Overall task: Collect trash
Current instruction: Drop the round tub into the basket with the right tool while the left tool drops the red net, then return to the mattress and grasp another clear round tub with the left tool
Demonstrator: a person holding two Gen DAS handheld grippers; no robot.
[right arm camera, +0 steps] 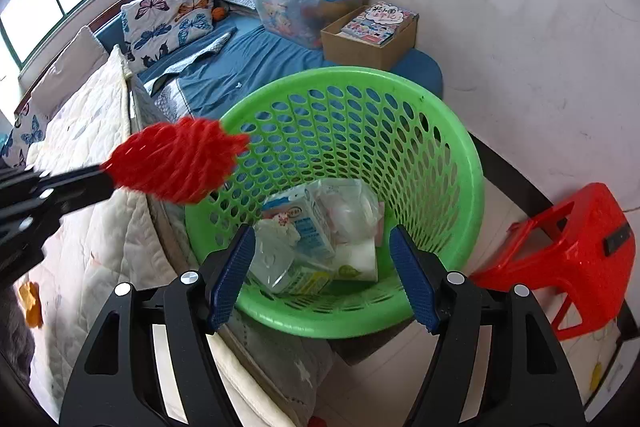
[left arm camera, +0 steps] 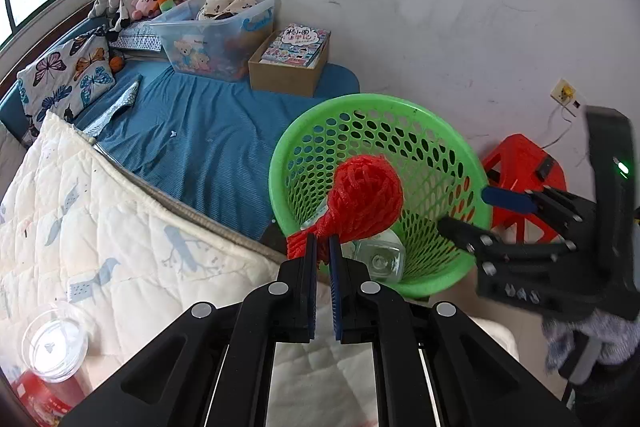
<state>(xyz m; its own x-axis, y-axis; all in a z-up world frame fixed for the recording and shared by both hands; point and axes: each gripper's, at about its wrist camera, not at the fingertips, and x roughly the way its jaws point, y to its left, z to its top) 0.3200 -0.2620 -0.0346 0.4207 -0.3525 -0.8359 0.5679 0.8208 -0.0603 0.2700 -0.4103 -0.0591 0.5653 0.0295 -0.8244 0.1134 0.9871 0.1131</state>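
Observation:
My left gripper (left arm camera: 323, 247) is shut on the neck of a red foam net (left arm camera: 366, 195) and holds it over the near rim of the green perforated basket (left arm camera: 460, 155). In the right wrist view the net (right arm camera: 180, 163) hangs at the basket's (right arm camera: 456, 147) left rim, pinched by the left gripper (right arm camera: 105, 174). My right gripper (right arm camera: 322, 251) stands open above the basket's mouth with nothing between its blue pads. It also shows from the left wrist, where the right gripper (left arm camera: 476, 211) sits at the basket's right side. Inside lie a milk carton (right arm camera: 304, 223), a clear plastic bag (right arm camera: 352, 207) and other wrappers.
A red plastic stool (right arm camera: 576, 251) stands right of the basket by the wall. Left is a bed with a white quilt (left arm camera: 100, 227) and blue sheet (left arm camera: 208, 131), a clear storage bin (left arm camera: 216, 31) and a cardboard box of books (left arm camera: 292, 67). A clear lid (left arm camera: 54, 347) lies at the near left.

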